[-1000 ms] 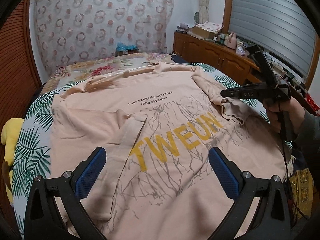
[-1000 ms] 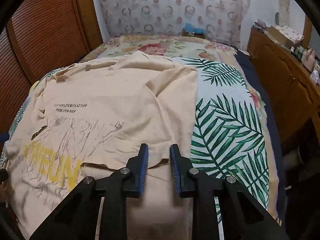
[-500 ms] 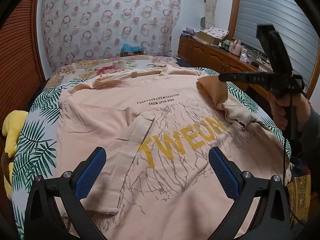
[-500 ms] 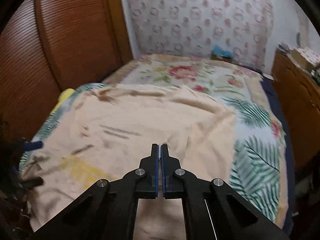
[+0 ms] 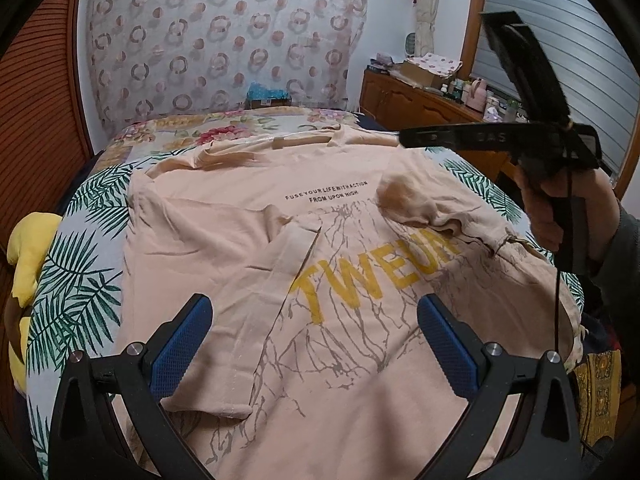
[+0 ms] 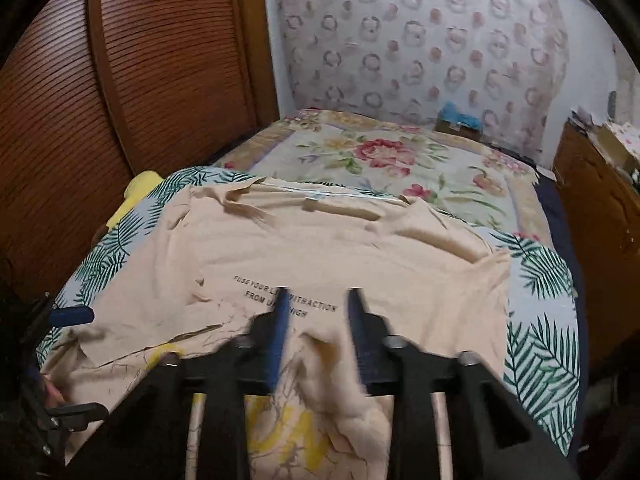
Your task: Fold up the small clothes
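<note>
A peach T-shirt [image 5: 340, 208] [image 6: 320, 248] with yellow letters lies flat, printed side up, on the leaf-print bedspread [image 5: 80, 280]. Its left sleeve [image 5: 280, 280] is folded inward. The right sleeve [image 5: 424, 208] [image 6: 332, 364] lies crumpled on the chest. My left gripper [image 5: 312, 308] hovers open and wide over the lower print, holding nothing. My right gripper [image 6: 318, 296] [image 5: 404, 139] is raised above the shirt near the small black text; its jaws are opening, and no cloth is pinched between them. A hand [image 5: 560, 208] grips its handle.
A yellow plush toy [image 5: 28, 256] [image 6: 140, 188] sits at the bed's left edge by the slatted wooden doors [image 6: 120, 80]. A wooden cabinet [image 5: 420, 96] [image 6: 592, 208] with clutter runs along the right. A floral cover [image 6: 380, 152] spreads beyond the collar.
The right gripper shut on the right sleeve, carried it up and inward over the chest, then parted its jaws; the sleeve now lies dropped on the shirt. The left gripper stayed put.
</note>
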Tool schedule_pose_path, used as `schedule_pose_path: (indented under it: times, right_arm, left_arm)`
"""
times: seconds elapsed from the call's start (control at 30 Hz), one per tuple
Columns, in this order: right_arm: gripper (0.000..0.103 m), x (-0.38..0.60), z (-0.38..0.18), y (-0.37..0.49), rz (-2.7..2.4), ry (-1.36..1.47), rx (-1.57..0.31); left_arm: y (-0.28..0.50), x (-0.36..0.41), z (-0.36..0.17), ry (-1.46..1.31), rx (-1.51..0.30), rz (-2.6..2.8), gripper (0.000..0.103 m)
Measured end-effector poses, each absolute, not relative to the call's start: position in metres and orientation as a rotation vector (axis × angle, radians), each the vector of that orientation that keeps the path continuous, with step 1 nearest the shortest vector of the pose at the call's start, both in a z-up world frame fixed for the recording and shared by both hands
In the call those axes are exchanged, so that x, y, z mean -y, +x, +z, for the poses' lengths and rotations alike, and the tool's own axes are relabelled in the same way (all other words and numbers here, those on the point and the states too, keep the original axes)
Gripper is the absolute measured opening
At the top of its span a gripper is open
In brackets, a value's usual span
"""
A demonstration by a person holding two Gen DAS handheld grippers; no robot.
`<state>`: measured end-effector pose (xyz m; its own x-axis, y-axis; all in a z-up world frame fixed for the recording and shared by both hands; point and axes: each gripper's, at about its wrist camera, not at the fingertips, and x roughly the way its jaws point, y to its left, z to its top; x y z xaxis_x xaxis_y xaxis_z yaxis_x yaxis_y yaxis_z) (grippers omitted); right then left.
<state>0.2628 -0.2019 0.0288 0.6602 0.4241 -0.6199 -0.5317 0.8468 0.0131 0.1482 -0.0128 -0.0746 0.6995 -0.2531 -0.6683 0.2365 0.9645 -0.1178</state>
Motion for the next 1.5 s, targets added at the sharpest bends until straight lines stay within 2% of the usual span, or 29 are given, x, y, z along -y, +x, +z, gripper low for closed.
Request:
schedule_pose_path:
  times: [0.2, 0.53, 0.97, 1.03, 1.1, 1.17, 1.5]
  right_arm:
    - [0.034, 0.217, 0.028, 0.234, 0.529, -0.132, -0.680]
    - [0.034, 0.249, -0.007, 0.169, 0.517, -0.164, -0.771]
    - [0.033, 0.240, -0.021, 0.166, 0.448, -0.254, -0.766]
    - [0.026, 0.240, -0.022, 0.163, 0.439, -0.265, -0.760]
    - [0.012, 0.239, -0.021, 0.161, 0.422, -0.283, -0.756]
    - [0.006, 0.240, -0.021, 0.160, 0.427, -0.285, -0.754]
    - [0.005, 0.257, -0.016, 0.145, 0.502, -0.247, -0.766]
  left_arm:
    - [0.145, 0.010, -0.075, -0.029, -0.741, -0.270, 0.102]
    - [0.143, 0.018, -0.074, -0.023, -0.741, -0.275, 0.102]
    - [0.136, 0.032, -0.068, 0.006, -0.719, -0.274, 0.102]
    - [0.136, 0.032, -0.066, 0.012, -0.713, -0.271, 0.102]
    - [0.134, 0.032, -0.065, 0.017, -0.705, -0.267, 0.102]
    - [0.134, 0.032, -0.064, 0.021, -0.700, -0.263, 0.102]
    - [0.133, 0.022, -0.061, 0.003, -0.688, -0.245, 0.102]
